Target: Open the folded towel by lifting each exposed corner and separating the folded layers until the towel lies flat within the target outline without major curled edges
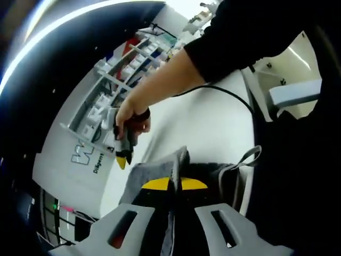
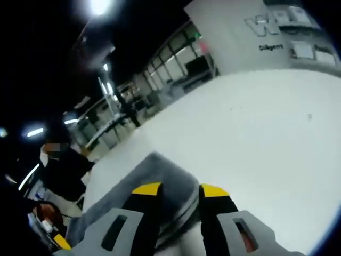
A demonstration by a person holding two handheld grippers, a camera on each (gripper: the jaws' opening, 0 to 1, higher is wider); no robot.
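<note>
Between each hand-held gripper's [image 1: 175, 184] yellow-tipped jaws lies soft grey towel [image 2: 165, 178].

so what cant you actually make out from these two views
- Target outline: none can be made out on the white table; the right gripper view is blurred.
- Towel: its lower part is hidden behind the left gripper in the left gripper view, so how far it is unfolded is unclear.
- Towel layers: the right gripper covers the folds in its view.
- Right gripper's grip: too small in the left gripper view.
</note>
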